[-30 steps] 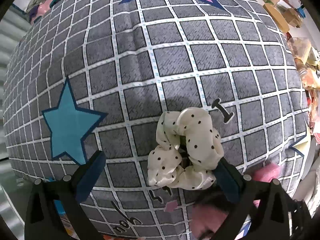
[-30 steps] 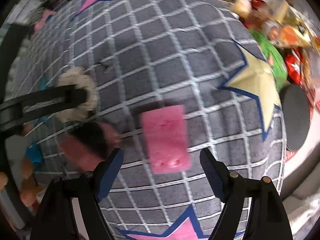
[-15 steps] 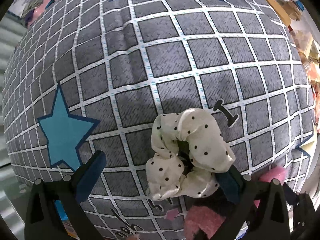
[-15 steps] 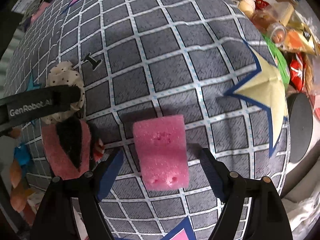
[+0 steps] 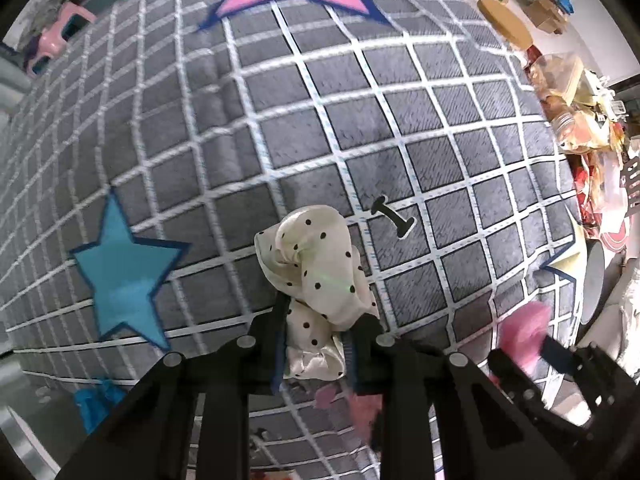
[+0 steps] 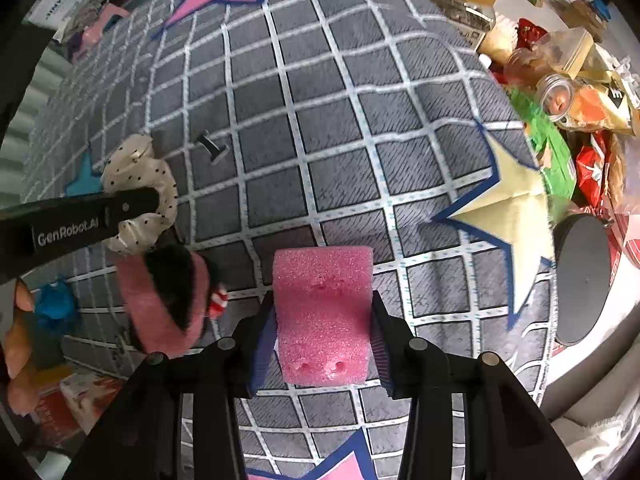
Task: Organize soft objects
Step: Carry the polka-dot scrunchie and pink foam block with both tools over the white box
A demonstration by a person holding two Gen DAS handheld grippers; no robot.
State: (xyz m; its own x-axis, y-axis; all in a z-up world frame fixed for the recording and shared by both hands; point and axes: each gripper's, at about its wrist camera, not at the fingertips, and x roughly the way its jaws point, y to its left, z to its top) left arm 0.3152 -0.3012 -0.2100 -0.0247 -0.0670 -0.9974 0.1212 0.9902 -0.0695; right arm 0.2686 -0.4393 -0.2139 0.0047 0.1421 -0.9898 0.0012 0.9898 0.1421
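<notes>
The cream satin scrunchie with black polka dots (image 5: 316, 276) is bunched up, squeezed in the left claw (image 5: 320, 344), whose jaws have just snapped closed on it above the grey checked star-print blanket (image 5: 360, 128). Just beside it, the right claw (image 6: 322, 340) has just closed on the pink foam block (image 6: 322, 316). A pink-and-black fuzzy slipper (image 6: 168, 300) lies between the two.

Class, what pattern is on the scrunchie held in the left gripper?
Cream with small black polka dots, clearest in the left wrist view: scrunchie, left gripper.
</notes>
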